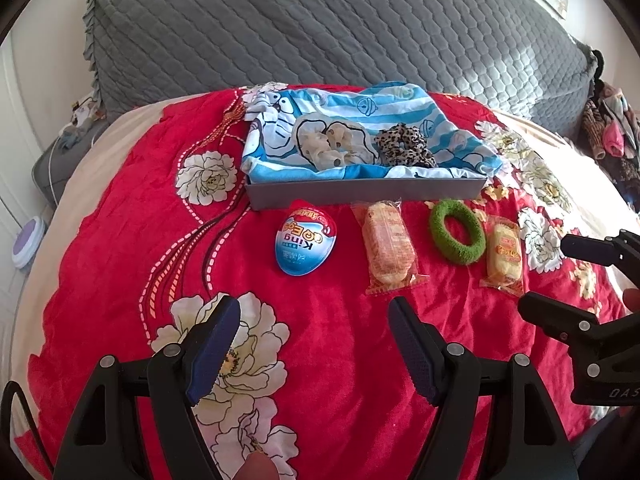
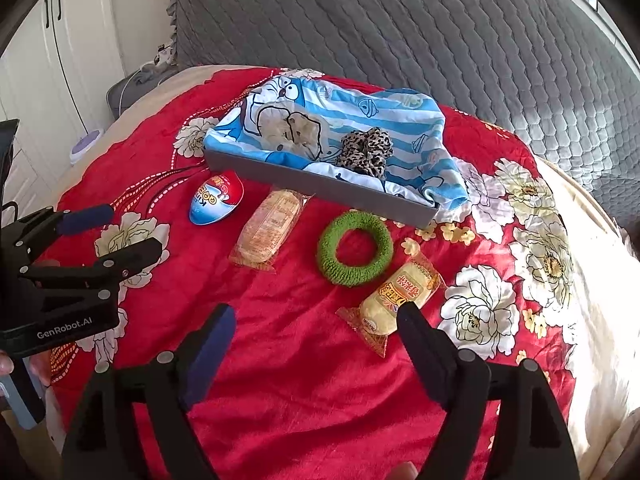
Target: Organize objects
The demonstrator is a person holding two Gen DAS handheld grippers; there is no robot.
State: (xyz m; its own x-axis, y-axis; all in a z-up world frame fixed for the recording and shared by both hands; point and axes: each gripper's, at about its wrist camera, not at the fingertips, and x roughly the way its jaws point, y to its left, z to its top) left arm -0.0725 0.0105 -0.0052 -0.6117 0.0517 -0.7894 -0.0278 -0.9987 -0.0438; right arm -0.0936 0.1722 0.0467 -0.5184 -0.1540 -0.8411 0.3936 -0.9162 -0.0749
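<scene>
Covering the yellow snack packet's (image 2: 396,300) near end, the right tool (image 2: 316,328) stands spread, empty.

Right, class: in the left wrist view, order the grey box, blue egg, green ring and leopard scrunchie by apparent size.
1. grey box
2. blue egg and green ring: too alike to rank
3. leopard scrunchie, though it lies farther away
</scene>
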